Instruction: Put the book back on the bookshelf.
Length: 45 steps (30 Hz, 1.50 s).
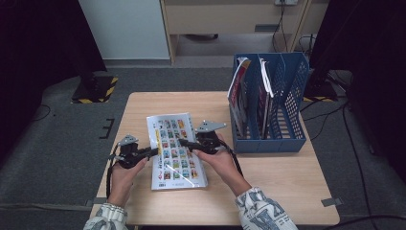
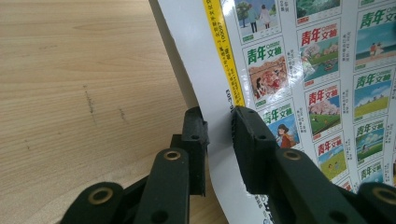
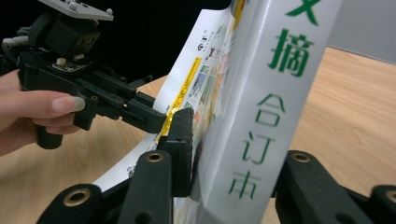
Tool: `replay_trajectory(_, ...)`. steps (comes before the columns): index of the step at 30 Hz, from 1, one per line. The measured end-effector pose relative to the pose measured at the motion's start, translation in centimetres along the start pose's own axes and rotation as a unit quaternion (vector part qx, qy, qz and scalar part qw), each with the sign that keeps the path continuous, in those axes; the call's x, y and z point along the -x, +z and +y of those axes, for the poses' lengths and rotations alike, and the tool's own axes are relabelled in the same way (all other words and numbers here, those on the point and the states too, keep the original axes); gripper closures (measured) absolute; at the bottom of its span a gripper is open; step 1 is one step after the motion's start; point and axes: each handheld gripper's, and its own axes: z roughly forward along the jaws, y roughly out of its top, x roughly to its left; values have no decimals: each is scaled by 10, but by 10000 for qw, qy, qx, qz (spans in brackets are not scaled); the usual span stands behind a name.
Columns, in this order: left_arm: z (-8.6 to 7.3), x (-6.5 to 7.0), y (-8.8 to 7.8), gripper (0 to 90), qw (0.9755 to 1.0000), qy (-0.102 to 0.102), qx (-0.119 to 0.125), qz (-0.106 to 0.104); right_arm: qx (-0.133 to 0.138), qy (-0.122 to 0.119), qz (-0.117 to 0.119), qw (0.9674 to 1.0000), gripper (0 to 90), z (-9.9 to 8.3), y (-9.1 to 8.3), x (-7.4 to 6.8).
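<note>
Magazine [image 1: 174,151] lying mid-table at about 9 o'clock of the blue file rack [image 1: 268,103], left gripper [image 1: 152,151] pinching its loose cover edge at the 9 o'clock side, right gripper [image 1: 184,142] clamping the thick spine at 3 o'clock, both hands gripping the handles.

bare table [image 1: 287,191] near the person, file rack [image 1: 268,105] far right

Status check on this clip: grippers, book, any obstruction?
Left gripper shut on the front cover. Right gripper shut on the book at its spine. File rack stands apart; nothing in the way.
</note>
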Motion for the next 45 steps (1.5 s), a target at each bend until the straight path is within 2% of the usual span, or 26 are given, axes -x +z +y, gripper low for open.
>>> replay_trajectory(3,2,5,-1,743,9999,135,62,18,-18,28,43,10000,635,1,1,-1)
replay_trajectory(5,3,7,-1,745,9998,156,97,18,-80,52,36,9999,592,2,2,-3)
replay_trajectory(8,3,8,-1,746,9999,143,86,22,-129,63,-5,9999,585,2,2,-2)
replay_trajectory(12,4,9,0,746,9998,162,61,36,-157,-9,-117,9998,649,1,2,-1)
replay_trajectory(15,6,11,0,747,9998,195,60,68,-141,126,-130,9997,671,0,1,2)
replay_trajectory(18,8,12,-1,747,9996,228,97,98,-97,172,-142,9997,679,0,0,4)
replay_trajectory(25,15,17,0,747,9989,337,181,261,19,80,-194,9998,687,3,-3,5)
replay_trajectory(31,20,13,3,749,9992,264,164,246,42,78,-229,9997,688,6,-1,8)
replay_trajectory(41,28,7,9,750,9992,222,248,237,100,59,-302,9995,691,11,3,14)
replay_trajectory(45,32,6,10,751,9989,209,325,272,200,69,-330,9992,696,13,4,16)
